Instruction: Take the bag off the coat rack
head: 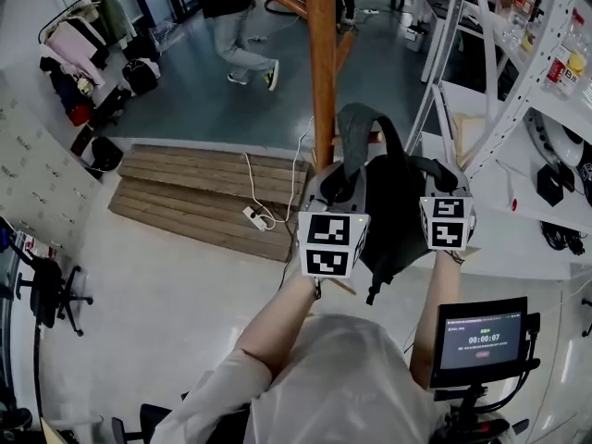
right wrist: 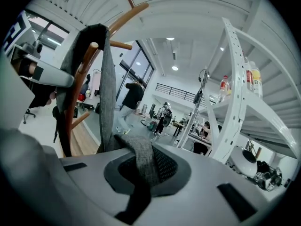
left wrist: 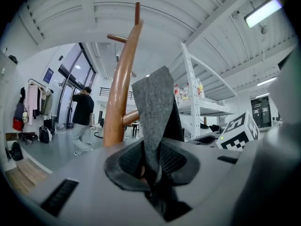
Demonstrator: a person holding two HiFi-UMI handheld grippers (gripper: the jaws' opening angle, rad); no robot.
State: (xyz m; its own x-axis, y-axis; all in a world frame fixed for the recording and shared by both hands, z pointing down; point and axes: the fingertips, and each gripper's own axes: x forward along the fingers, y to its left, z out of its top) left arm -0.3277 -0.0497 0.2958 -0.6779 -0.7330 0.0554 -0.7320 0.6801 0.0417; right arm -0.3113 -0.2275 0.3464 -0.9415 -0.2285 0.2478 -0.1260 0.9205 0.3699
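Note:
A dark bag (head: 393, 225) hangs beside the wooden coat rack (head: 321, 72), its grey strap (head: 352, 135) rising toward the pole. In the head view my left gripper (head: 341, 189) is at the strap and my right gripper (head: 435, 170) is at the bag's right side. The left gripper view has the left gripper (left wrist: 149, 171) shut on the grey strap (left wrist: 154, 112), with the coat rack (left wrist: 117, 102) just behind. In the right gripper view the right gripper (right wrist: 141, 175) is shut on another stretch of strap (right wrist: 140, 157), which loops up over a peg of the coat rack (right wrist: 80, 88).
White shelving (head: 518, 81) stands close on the right, with bottles on it. Behind the rack lie a wooden platform (head: 208, 192) and a power strip (head: 252, 216). A person (head: 231, 26) walks at the back. A small monitor (head: 481, 336) sits at lower right, and an office chair (head: 51, 294) at left.

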